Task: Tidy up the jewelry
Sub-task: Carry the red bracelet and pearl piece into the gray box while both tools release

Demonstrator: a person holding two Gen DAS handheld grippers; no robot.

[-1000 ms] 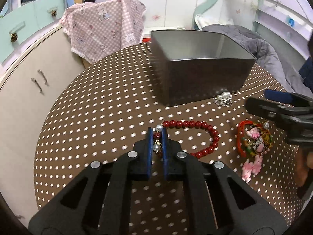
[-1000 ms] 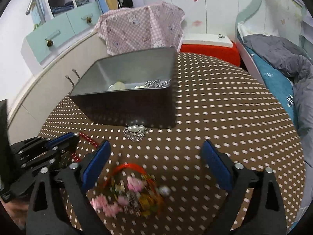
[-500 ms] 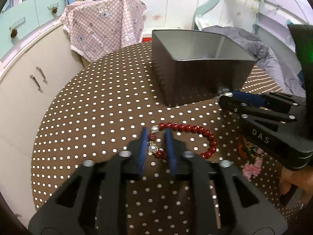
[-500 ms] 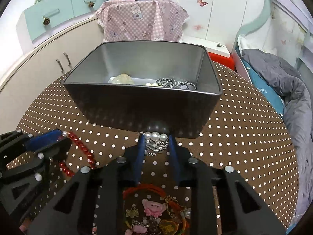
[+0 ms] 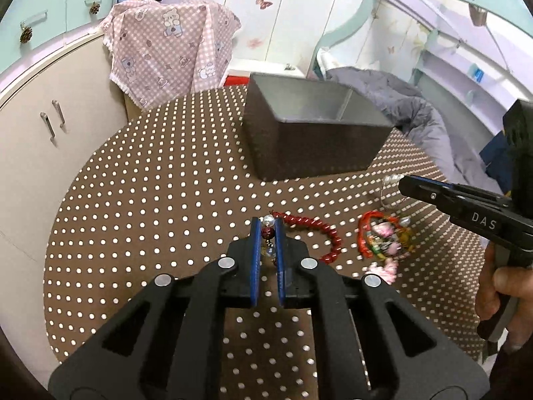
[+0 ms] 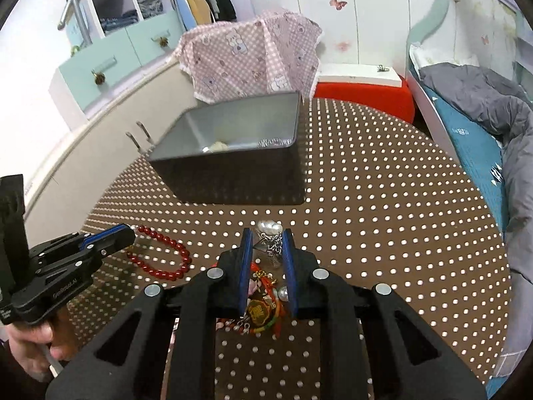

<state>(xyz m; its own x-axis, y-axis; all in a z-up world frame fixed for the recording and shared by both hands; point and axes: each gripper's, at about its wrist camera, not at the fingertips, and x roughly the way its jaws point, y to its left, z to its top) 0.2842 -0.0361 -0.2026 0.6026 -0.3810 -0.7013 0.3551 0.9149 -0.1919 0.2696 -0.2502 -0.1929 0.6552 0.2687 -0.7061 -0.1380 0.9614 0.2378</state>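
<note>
Round brown worktop (image 5: 160, 200) with white polka dots filling centre of both views. Dark grey rectangular metal box (image 5: 316, 140) sitting upper centre, small jewelry lying inside. Left gripper (image 5: 267, 233), lower centre of left view, pinching clasp end of red beaded bracelet (image 5: 319, 233), rest trailing right on worktop. Right gripper (image 6: 266, 243), lower centre of right view, nearly closed, gripping silver chain piece with pearls (image 6: 268, 233), lifted. Multicoloured charm bracelet (image 5: 386, 240) lying right of red beads.

red bead bracelet (image 5: 313, 230): curved, on table | pearl brooch (image 6: 268, 233): apparently lifted | charm bracelet (image 5: 386, 241): flat
</note>
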